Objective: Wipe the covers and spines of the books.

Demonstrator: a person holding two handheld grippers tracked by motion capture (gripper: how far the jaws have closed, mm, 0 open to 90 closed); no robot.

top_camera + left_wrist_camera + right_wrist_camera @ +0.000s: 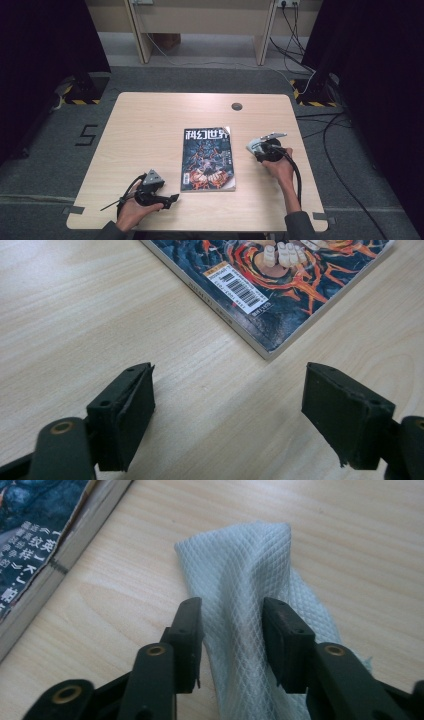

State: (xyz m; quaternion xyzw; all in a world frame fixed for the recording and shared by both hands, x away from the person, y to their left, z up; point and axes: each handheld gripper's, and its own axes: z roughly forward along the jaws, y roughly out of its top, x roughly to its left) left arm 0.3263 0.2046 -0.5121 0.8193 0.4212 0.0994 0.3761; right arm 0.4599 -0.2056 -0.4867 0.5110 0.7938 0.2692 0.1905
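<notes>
On the worktop (150, 125) a magazine (208, 159) lies flat near the middle, cover up. The right tongs (232, 630) are closed on a folded white cloth (240, 565), pinching a raised fold between the jaws; the cloth rests on the wood just right of the magazine, near its edge but apart from it. The left tongs (227, 415) stand wide with nothing between the jaws, low over bare wood, pointing at the magazine's near left corner, just short of it.
</notes>
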